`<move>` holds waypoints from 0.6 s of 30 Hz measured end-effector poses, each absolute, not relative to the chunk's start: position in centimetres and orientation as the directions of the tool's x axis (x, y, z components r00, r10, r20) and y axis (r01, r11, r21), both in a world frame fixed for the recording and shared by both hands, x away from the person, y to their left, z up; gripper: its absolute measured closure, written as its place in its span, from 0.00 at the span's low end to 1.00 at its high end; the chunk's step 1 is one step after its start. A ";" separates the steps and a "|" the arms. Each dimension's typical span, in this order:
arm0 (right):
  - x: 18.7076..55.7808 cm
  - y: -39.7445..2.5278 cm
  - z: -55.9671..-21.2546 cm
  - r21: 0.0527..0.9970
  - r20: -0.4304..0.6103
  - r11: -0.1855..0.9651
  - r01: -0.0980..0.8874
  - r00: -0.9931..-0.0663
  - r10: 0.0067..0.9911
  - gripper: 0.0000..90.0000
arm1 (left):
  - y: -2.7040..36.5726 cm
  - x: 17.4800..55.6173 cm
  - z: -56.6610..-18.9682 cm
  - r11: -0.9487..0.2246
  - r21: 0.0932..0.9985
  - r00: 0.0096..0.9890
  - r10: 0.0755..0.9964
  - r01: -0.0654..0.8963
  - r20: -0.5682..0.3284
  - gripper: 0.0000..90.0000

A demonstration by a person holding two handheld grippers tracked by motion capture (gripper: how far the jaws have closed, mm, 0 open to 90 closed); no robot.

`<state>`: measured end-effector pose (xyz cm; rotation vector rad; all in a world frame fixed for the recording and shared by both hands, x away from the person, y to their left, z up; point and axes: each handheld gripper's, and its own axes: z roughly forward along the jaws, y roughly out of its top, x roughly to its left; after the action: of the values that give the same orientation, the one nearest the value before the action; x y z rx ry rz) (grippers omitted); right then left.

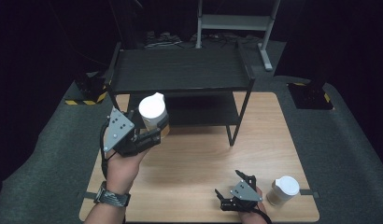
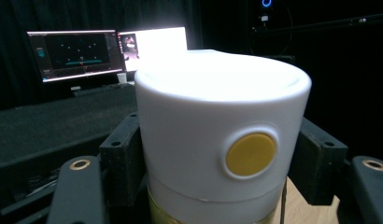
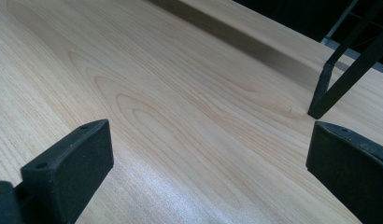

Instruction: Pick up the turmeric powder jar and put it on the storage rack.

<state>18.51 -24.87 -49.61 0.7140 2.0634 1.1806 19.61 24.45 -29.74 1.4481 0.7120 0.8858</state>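
High view first, from the left: the left tongs (image 1: 154,133) are raised above the wooden surface (image 1: 199,158), just in front of the black shelf rack (image 1: 180,70), and are clamped on a lidded cup (image 1: 153,114). Its white lid faces the camera, so most of the tan body below is hidden behind the lid and the jaws. Whether anything is in the cup cannot be told, as the lid closes it.

Left gripper view shows what the high view cannot: the cup (image 2: 222,135) close up, with a round yellow button (image 2: 251,153) set in the lid's side wall and a jaw pad pressed against each flank. Its lower part is cut off by the bottom edge. Two lit monitors (image 2: 105,51) stand in the dark background.

Further right in the high view, the right tongs (image 1: 231,184) sit low at the near edge of the surface, jaws apart with nothing between them. Right gripper view confirms the gap, with bare wood grain between the pads and a leg of the rack (image 3: 341,79) beyond. At far right, a second lidded cup (image 1: 283,190) stands upright just beside the right tongs, also closed.
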 end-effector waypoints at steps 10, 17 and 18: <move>18.5 -24.8 -49.6 0.884 -0.265 0.448 0.137 -0.642 0.719 0.00 | 24.5 20.2 -27.8 -0.071 0.993 0.504 0.857 -0.094 0.109 0.34; 18.5 -24.9 -49.6 0.886 -0.261 0.443 0.138 -0.642 0.721 0.00 | 24.5 20.8 -26.8 -0.061 0.992 0.498 0.861 -0.107 0.107 0.34; 18.5 -24.9 -49.6 0.886 -0.261 0.443 0.138 -0.642 0.721 0.00 | 24.5 20.8 -26.8 -0.061 0.992 0.498 0.861 -0.107 0.107 0.34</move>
<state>18.54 -24.93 -49.62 0.7166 2.0624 1.1847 20.83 24.49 -26.77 1.4116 0.7109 0.9119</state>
